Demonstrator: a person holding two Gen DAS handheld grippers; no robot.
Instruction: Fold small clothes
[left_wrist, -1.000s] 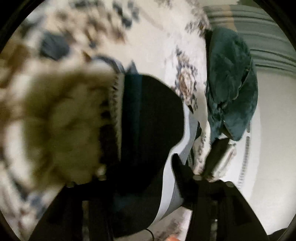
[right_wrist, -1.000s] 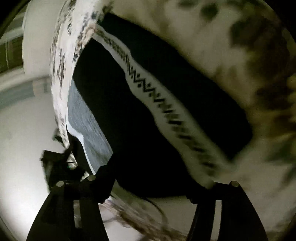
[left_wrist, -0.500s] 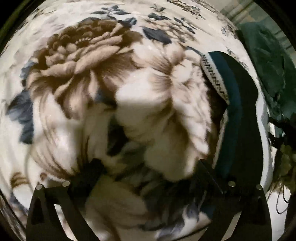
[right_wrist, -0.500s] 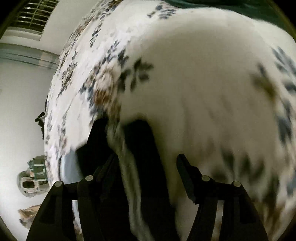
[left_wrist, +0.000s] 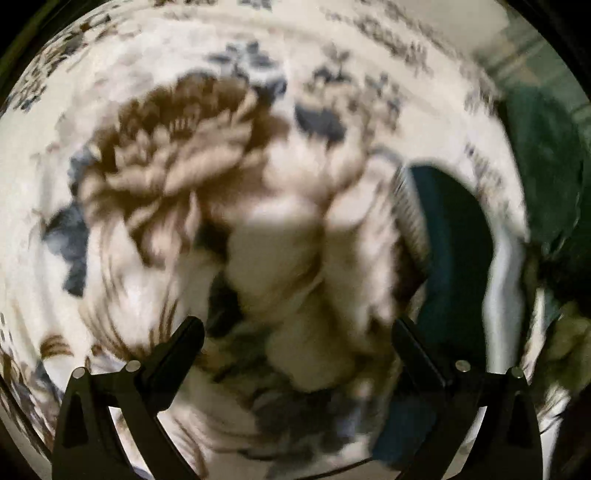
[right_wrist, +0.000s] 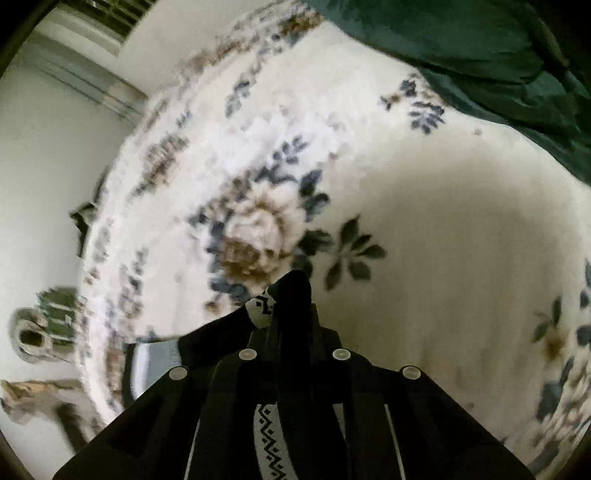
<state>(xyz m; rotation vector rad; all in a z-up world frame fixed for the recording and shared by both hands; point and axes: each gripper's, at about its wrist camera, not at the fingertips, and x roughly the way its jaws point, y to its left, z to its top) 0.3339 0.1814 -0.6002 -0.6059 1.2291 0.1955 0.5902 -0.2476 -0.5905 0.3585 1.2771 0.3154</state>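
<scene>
The biggest change is on the right side. Half a second ago the right gripper (right_wrist: 291, 295) had its jaws apart over the dark garment (right_wrist: 258, 314); now they are together, clamped on a corner of it where the white band with the black zigzag runs. The pinched corner sticks up past the fingertips and more dark cloth trails down between the fingers, so the garment looks lifted off the floral blanket (right_wrist: 424, 240) at that corner. My reading is that a fold is starting: the held corner is ready to be carried across the rest of the piece.

The left gripper (left_wrist: 295, 332) changes little. Its jaws stay wide apart and hold nothing, hovering over the big brown flower printed on the blanket (left_wrist: 184, 166). From this side the garment (left_wrist: 450, 240) lies to the right of that flower, dark teal with a patterned band along its near edge and a pale panel on its far side.

Much is hard to make out. The left view is badly smeared by motion, so whether the garment lies flat or bunched there cannot be told. In the right view the gripper body hides most of the garment. The green cloth (right_wrist: 480, 48) at the blanket's far edge is cut off, and the small things on the floor (right_wrist: 40, 325) beyond the blanket are too blurred to name.
</scene>
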